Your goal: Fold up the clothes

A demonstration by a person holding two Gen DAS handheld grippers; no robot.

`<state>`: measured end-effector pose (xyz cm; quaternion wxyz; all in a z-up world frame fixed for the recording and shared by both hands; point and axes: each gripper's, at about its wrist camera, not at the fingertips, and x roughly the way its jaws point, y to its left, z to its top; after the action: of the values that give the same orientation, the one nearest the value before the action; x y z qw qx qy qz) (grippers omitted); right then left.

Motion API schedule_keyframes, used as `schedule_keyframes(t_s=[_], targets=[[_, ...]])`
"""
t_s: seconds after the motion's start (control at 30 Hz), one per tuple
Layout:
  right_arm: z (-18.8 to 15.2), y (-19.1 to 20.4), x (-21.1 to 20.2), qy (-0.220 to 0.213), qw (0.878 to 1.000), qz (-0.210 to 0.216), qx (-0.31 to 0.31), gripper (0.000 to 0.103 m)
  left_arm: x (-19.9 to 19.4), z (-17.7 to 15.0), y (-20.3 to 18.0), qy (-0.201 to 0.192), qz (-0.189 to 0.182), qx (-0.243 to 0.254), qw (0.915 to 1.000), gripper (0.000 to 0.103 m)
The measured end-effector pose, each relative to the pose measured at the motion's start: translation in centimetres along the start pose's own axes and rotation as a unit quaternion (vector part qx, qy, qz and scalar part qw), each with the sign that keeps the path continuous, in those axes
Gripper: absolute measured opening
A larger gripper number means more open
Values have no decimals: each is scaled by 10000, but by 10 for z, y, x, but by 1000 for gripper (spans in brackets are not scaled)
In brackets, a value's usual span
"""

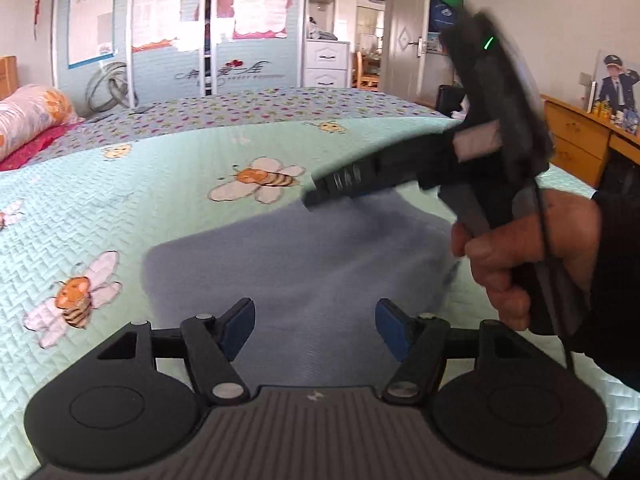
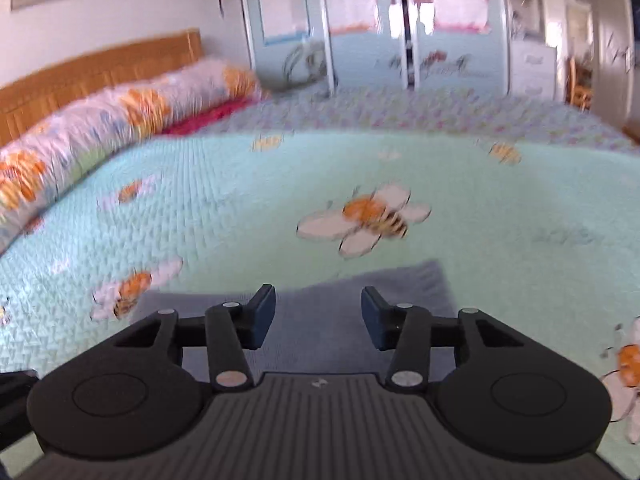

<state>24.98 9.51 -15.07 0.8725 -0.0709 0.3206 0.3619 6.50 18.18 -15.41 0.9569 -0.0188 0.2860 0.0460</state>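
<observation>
A blue garment (image 1: 300,264) lies flat and folded on the mint bee-print bedspread (image 1: 160,208). My left gripper (image 1: 315,328) hovers over its near edge, open, with nothing between the blue pads. In the left wrist view a person's hand (image 1: 520,256) holds the right gripper (image 1: 320,194), blurred, its fingers pointing left above the garment's far edge. In the right wrist view the right gripper (image 2: 318,316) stands open above the blue garment (image 2: 360,292), and its pads hold nothing.
A long flowered bolster (image 2: 100,120) lies along the wooden headboard (image 2: 100,68) on the left. Sliding wardrobe doors (image 1: 180,40) stand beyond the bed. A wooden desk (image 1: 576,136) is at the right. A dark sleeve (image 1: 616,280) fills the right edge.
</observation>
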Motion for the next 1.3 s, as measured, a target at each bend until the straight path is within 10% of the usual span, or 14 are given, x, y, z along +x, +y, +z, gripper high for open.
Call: schedule_keyframes(t_s=[0.03,0.07,0.1,0.2,0.3,0.5,0.6,0.73,0.9,1.1,1.3], targets=[[-2,-6,15,246,9995,-170,-32,30,5,1,5,67,61,20,10000,69],[-4,-19,20,307,9991,-192,226,2,12,0,10,214,122,28,9997,67],[-6,-33,22,336,9978,-187,534,0,20,-2,17,384,152,-24,9991,58],[-6,-49,9,199,9925,-229,1187,0,27,-14,28,501,35,-260,9984,50],[0,-15,-10,-85,9981,-176,581,5,18,-8,32,338,-93,-409,9985,36],[29,9,27,242,9989,46,399,21,48,29,60,410,196,-547,9975,40],[22,-15,59,650,9953,-397,591,1,79,16,89,809,144,-977,9918,41],[5,-49,37,382,9913,-145,1249,0,41,15,119,210,134,-1758,9841,34],[-1,-7,-26,-329,9976,233,555,36,14,11,152,-12,134,-2280,9736,41],[-36,16,-38,-188,9994,94,270,39,31,11,138,275,132,-1888,9815,45],[-68,-40,-76,-437,9907,-197,1275,23,15,-24,207,465,602,-3450,9355,43]])
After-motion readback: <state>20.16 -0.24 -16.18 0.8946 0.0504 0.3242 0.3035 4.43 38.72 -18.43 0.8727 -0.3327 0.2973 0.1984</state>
